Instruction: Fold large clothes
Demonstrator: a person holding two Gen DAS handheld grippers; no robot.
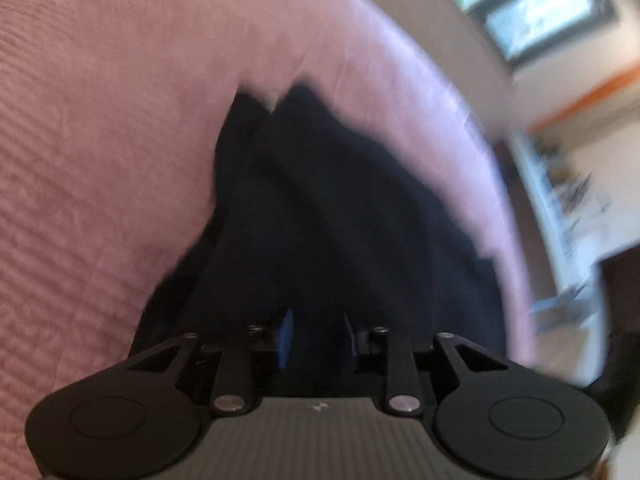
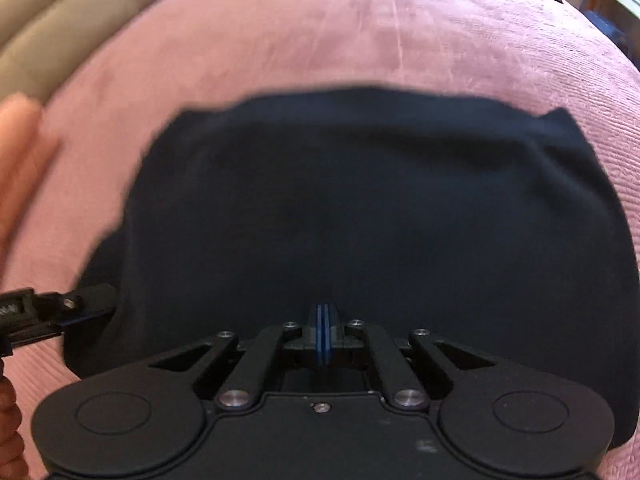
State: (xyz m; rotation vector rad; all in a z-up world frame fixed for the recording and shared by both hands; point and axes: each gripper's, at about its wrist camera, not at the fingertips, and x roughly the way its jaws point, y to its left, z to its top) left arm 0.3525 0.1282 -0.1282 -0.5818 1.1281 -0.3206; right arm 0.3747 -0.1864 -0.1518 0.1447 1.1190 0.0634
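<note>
**Holding the near edge of a dark garment on the pink bedspread**

Pinching with my right gripper (image 2: pixel 323 322), pads pressed together at the near hem of the navy garment (image 2: pixel 360 208); whether cloth sits between them I cannot tell. It lies folded on the pink bedspread (image 2: pixel 320 32). My left gripper (image 1: pixel 318 336) stands parted over the cloth's side, probably ready for a corner. Only the right view shows the whole outline; only the left shows a window (image 1: pixel 548 12).

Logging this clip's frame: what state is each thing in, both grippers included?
Garment: dark, spread on the cover, partly folded, blurred.
Cover: pink, lying under the garment.
Left gripper: jaws open, garment between and beyond them; grip unclear.
Right gripper: jaws shut, pads together at the garment's near edge; whether cloth is pinched is unclear.
</note>
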